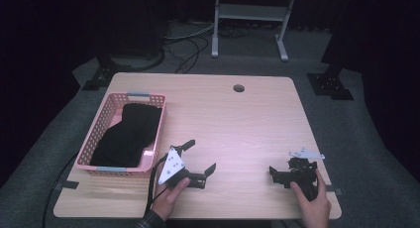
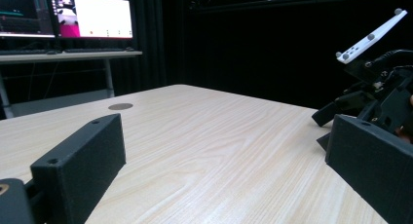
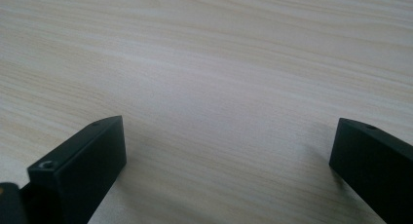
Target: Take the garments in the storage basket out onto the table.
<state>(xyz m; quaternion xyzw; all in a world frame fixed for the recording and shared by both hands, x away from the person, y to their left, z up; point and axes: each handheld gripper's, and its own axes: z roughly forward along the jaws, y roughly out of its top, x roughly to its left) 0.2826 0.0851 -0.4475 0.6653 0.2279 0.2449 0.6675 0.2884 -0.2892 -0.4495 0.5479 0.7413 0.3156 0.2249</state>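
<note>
No legible text or labels

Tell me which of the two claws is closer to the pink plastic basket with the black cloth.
The left claw: it lies just beside the pink plastic basket; the right claw rests far across the table.

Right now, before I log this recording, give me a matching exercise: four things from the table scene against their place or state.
Things:
1. pink basket
2. black cloth
3. left gripper
4. round hole

Place or state:
A. far edge of the tabletop
B. jaws open, nothing between them
C. left side of the table
D. lying inside the basket

Pairs: 1-C, 2-D, 3-B, 4-A
</note>
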